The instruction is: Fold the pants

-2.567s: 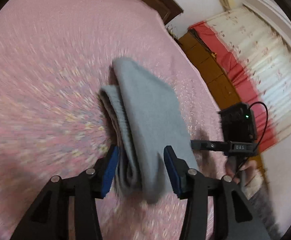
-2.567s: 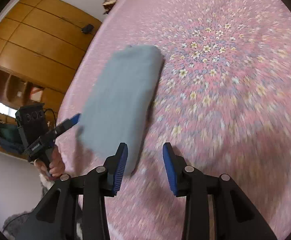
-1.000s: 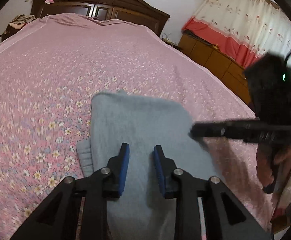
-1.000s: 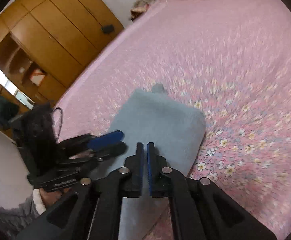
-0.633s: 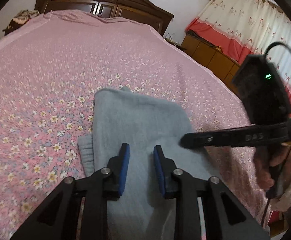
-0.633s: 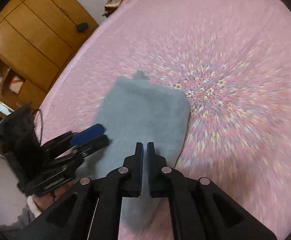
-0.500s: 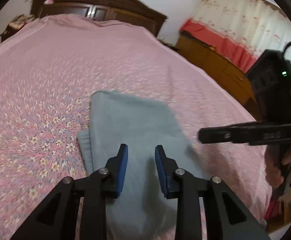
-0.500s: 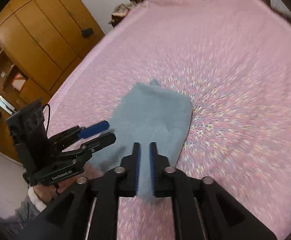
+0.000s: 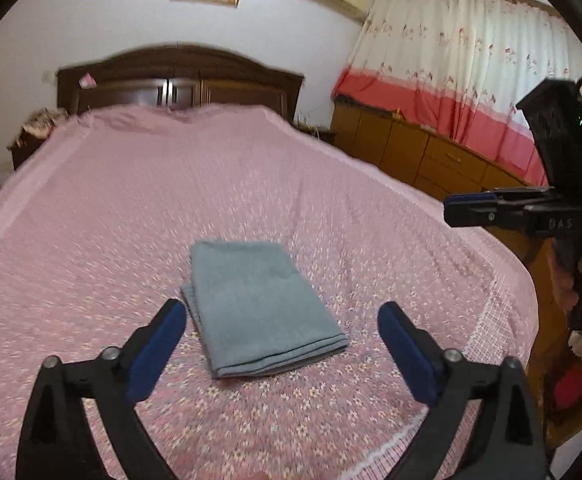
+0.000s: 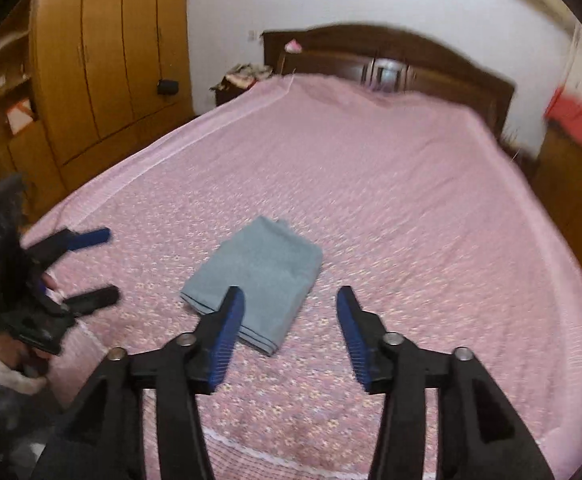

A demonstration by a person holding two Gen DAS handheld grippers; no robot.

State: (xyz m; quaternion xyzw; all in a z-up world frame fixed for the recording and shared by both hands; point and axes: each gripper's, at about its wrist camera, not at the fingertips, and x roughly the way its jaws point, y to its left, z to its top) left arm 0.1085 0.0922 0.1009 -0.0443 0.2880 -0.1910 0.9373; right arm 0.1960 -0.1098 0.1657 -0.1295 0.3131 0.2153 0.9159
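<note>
Near the foot edge of the bed (image 9: 91,208), about midway across it, the pants (image 9: 257,304) lie folded into a flat grey-blue rectangle on the pink flowered cover, stacked layers showing along the near edge. Left of them, the left gripper (image 9: 281,334) hovers clear of the cloth, jaws spread wide and empty. Over the bed's right foot corner, the right gripper (image 10: 291,320) likewise hangs apart from the pants, jaws released, nothing between them. Behind the far edge stands a dark wooden headboard (image 9: 179,76).
</note>
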